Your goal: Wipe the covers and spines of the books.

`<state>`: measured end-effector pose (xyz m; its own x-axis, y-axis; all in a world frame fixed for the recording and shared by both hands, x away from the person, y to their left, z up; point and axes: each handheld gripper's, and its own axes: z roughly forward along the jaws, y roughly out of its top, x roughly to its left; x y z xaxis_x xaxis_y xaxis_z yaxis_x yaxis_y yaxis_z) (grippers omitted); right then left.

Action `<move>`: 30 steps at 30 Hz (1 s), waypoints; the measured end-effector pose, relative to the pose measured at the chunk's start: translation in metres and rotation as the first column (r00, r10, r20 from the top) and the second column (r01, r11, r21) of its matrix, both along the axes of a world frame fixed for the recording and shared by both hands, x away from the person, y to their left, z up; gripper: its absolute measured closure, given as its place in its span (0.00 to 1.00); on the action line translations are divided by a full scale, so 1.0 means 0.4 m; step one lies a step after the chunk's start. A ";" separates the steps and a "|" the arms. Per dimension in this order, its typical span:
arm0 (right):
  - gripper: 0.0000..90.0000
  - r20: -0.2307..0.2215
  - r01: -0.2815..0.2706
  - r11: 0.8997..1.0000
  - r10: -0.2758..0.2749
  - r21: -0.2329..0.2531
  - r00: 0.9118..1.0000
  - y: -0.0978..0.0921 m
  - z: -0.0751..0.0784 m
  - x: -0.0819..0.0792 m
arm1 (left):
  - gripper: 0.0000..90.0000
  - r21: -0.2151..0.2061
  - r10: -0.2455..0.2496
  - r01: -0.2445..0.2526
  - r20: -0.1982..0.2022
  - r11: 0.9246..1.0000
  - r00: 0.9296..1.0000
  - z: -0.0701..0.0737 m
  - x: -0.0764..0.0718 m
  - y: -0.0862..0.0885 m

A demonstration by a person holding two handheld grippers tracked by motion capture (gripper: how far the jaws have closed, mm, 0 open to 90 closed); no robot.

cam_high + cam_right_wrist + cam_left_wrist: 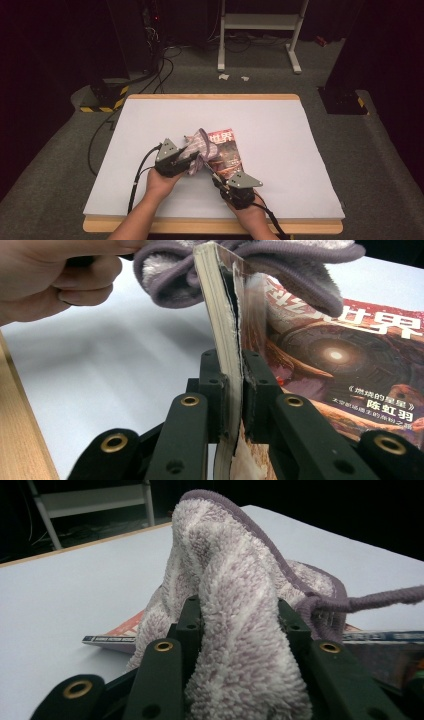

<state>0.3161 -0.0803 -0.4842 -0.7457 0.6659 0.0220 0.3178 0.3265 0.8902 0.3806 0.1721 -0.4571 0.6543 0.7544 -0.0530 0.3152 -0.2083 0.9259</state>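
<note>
My left tool (239, 625) is clenched on a bunched fold of the lilac terry towel (235, 580), which rises in a hump between its jaws. In the high view, that left tool (186, 159) sits at the near-middle of the white-covered desk (280, 130), with the towel (200, 145) draped across the magazine (227, 152). My right tool (235, 385) grasps the magazine (325, 355) by its cover edge, lifting it on its side; the towel's hem (295, 270) hangs over the upper end. The left hand (55, 275) appears beside it.
</note>
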 end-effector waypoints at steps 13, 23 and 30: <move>0.91 0.009 -0.003 1.000 0.003 -0.008 1.000 0.002 0.000 -0.001 | 0.71 0.012 0.060 -0.060 -0.045 0.998 0.997 -0.028 0.065 0.035; 0.91 0.017 -0.007 1.000 0.008 -0.021 1.000 0.008 -0.001 -0.004 | 0.71 0.012 0.131 -0.130 -0.085 0.991 0.988 -0.072 0.133 0.080; 0.91 0.020 -0.006 1.000 0.007 -0.018 1.000 0.004 0.003 -0.006 | 0.71 0.068 0.170 -0.163 -0.105 0.984 0.980 -0.077 0.181 0.099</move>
<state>0.3137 -0.0786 -0.4831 -0.7502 0.6612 -0.0054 0.2975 0.3448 0.8903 0.4532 0.2117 -0.4879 0.5117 0.8563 -0.0698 0.4496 -0.1977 0.8711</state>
